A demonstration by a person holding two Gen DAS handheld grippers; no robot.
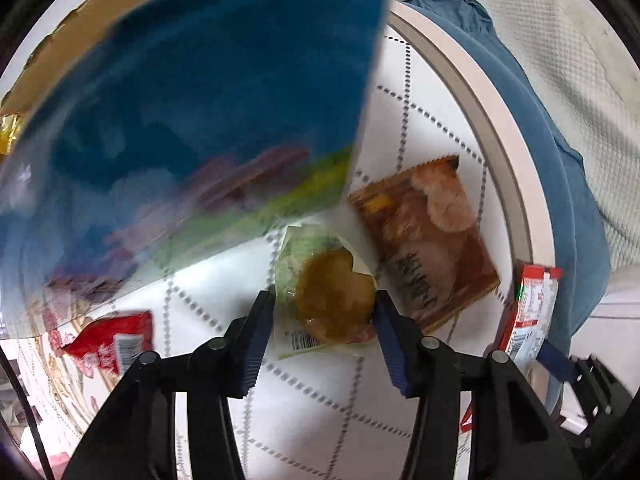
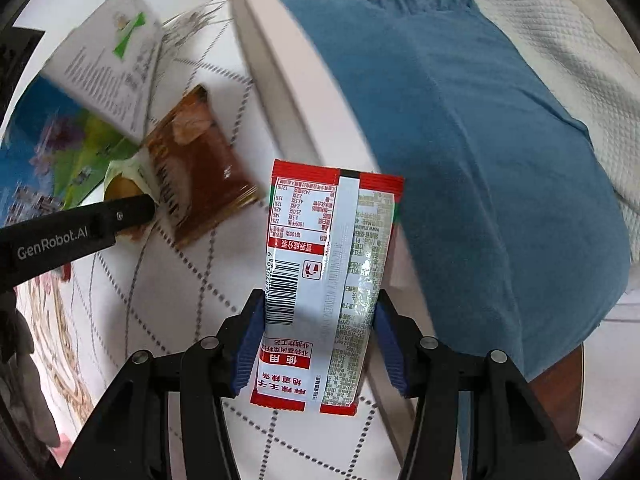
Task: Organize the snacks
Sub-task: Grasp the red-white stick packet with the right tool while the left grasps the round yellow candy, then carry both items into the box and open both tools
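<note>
Left wrist view: the left gripper [image 1: 325,300] points down over a white table [image 1: 320,400] patterned with dotted diamond lines, its 2 blue pads closed against either side of a clear-wrapped round brown pastry [image 1: 334,300] that lies flat on the surface. Just right of the pastry, and touching its wrapper, lies a brown snack packet [image 1: 430,248] printed with pale crackers. A large blue box [image 1: 192,112], blurred, fills the upper left of this view, with the edge of a cardboard box [image 1: 80,40] behind it. A small red packet [image 1: 116,340] lies on the table at lower left. In the right wrist view, the right gripper [image 2: 319,332] has its 2 pads pressed on the long edges of a red-and-white snack sachet [image 2: 324,272], barcode side up, which stands out past the fingertips over the table's edge [image 2: 280,80]. Beyond that edge sits a person in a blue garment [image 2: 460,160], beside a white textured fabric [image 2: 580,60]. A white leaflet [image 2: 108,52] printed with a green shape rests at upper left, above the blue box and the brown packet.
</note>
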